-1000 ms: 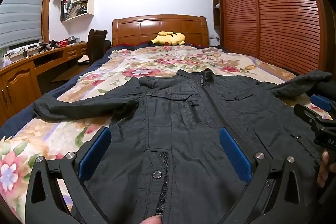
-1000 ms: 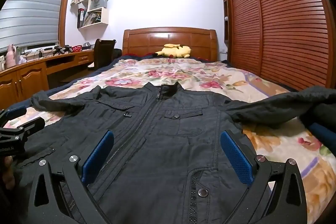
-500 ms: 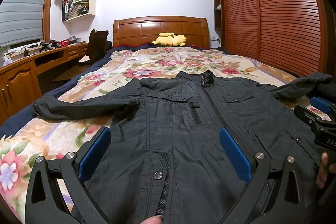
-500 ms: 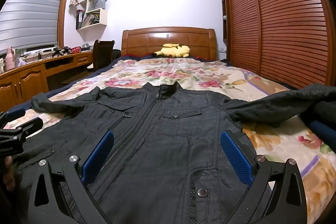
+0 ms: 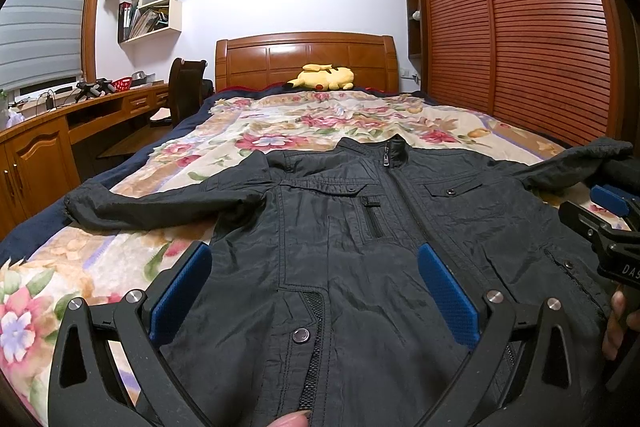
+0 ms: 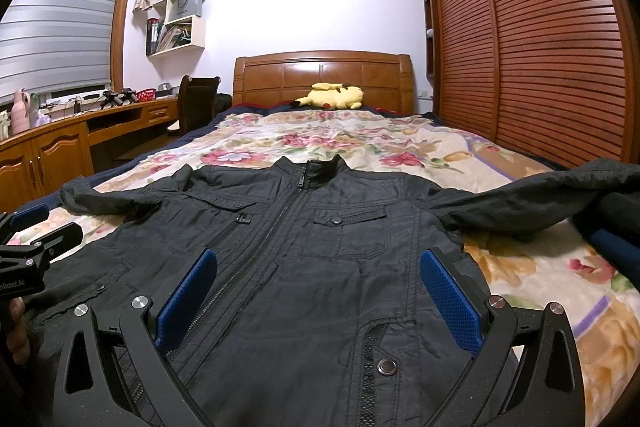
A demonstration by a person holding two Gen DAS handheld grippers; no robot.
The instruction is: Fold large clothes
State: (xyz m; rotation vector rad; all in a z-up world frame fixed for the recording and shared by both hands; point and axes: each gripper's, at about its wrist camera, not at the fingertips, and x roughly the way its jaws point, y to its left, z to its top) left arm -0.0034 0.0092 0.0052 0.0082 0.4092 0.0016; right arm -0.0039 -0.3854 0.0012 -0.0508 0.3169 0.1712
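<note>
A black zip-up jacket (image 5: 360, 235) lies front up and zipped on the floral bedspread (image 5: 280, 131), collar toward the headboard, both sleeves spread out sideways. It also shows in the right wrist view (image 6: 320, 267). My left gripper (image 5: 314, 287) is open and empty, hovering over the jacket's lower left front. My right gripper (image 6: 318, 293) is open and empty over the lower right front. The right gripper shows at the right edge of the left wrist view (image 5: 608, 223). The left gripper shows at the left edge of the right wrist view (image 6: 32, 239).
A yellow plush toy (image 5: 324, 77) lies by the wooden headboard (image 5: 306, 57). A louvred wooden wardrobe (image 5: 520, 27) runs along the right side. A wooden desk (image 5: 60, 131) and chair (image 5: 186, 87) stand left of the bed.
Both grippers have risen and drawn back slightly from the jacket. The jacket has not moved. Both stay open.
</note>
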